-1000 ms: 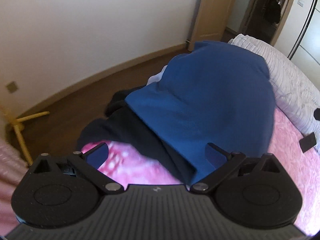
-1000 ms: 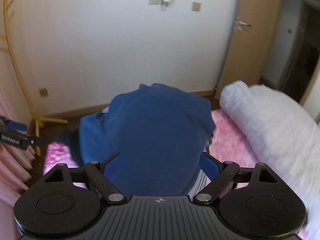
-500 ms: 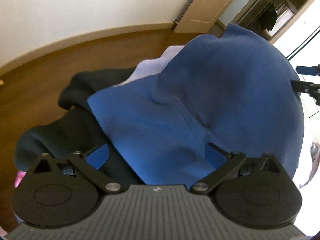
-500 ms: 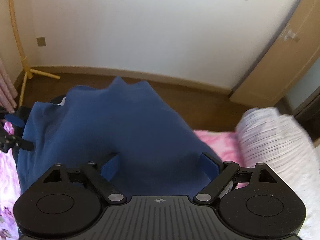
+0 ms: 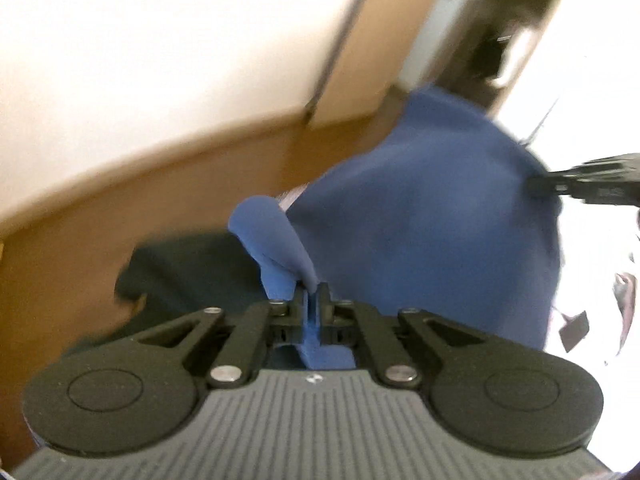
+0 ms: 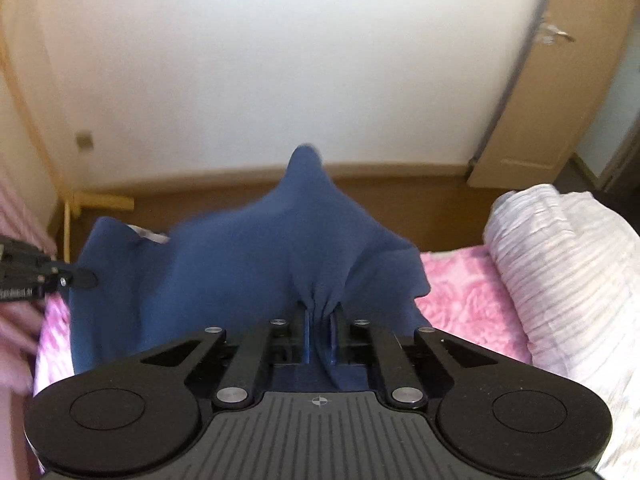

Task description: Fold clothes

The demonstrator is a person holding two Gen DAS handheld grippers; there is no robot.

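Shirt: blue shirt lies on the bed with the pink bedspread, pinched at two edges.
Left tool: left tool clamped tight on a bunched blue edge.
Right tool: right tool closing, with gathered cloth between its pads.
Doing it well: probably lift both edges level and together, keep the cloth taut between them, carry it clear of the dark garment so only the blue piece travels.
Risk: thin pinch could slip if tugged hard.
Hidden: sleeves, collar and far hem cannot be made out; pale cloth peeks from under the shirt.
Blur: left view smeared; striped quilt edges soft.
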